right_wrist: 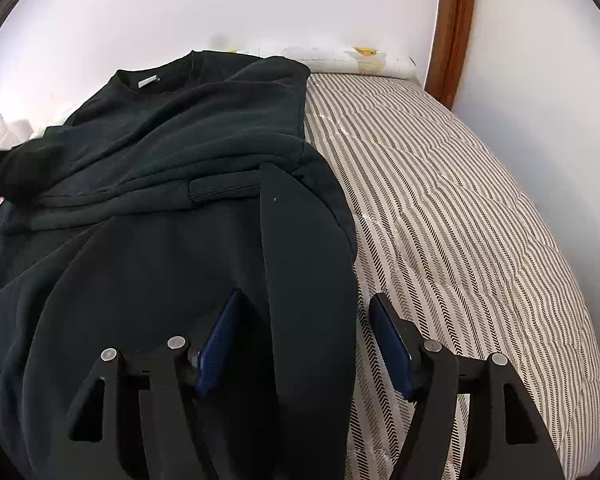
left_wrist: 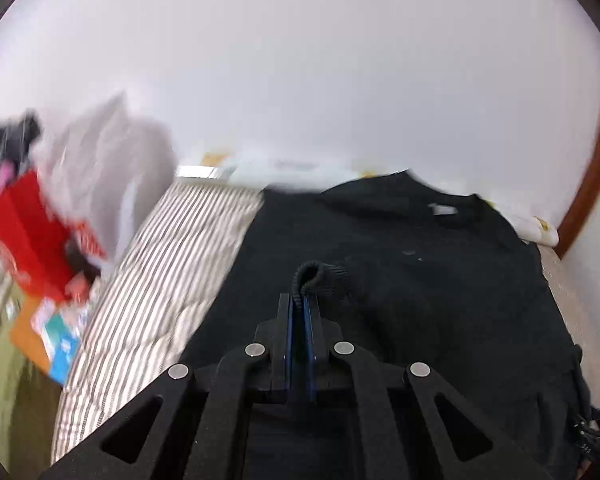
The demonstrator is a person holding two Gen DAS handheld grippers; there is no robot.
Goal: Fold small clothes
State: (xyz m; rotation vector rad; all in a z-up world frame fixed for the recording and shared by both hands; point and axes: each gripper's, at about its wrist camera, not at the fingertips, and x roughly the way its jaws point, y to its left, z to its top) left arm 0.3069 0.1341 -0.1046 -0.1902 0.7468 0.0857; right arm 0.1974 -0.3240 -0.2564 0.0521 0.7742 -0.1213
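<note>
Step in hand: sleeve fold. One black sweater [right_wrist: 160,152] lies on the striped bed [right_wrist: 460,200], neck toward the wall, its body spread flat.

The left claw [left_wrist: 299,304] is clamped narrow on a ribbed cuff [left_wrist: 320,276] — the fabric edge stands pinched between the blue pads [left_wrist: 289,336]. The cuff is raised above the sweater body, so the sleeve is judged to be in transit across the chest. The left view is blurred at its left side.

The right claw [right_wrist: 304,336] stands wide, holding nothing. It sits over the sweater's right edge, one finger above the fabric and the other above the bed. A flat dark strip [right_wrist: 300,280] runs between the fingers; what it is cannot be told. A second cuff [right_wrist: 224,190] already lies folded across the middle of the body.

Next move, as judged: lay the held cuff flat over the chest, then release. This calls for a level set-down with no twist in the sleeve — otherwise the fold bunches. The right claw is placed to take the side or hem for the following fold.

Count:
- Sweater: one.
- Cuffs seen: one per view.
- Claws: two.
- Red box [left_wrist: 24,232]: one, beside the bed.
- Pillow [right_wrist: 340,56]: one, by the wall.
</note>
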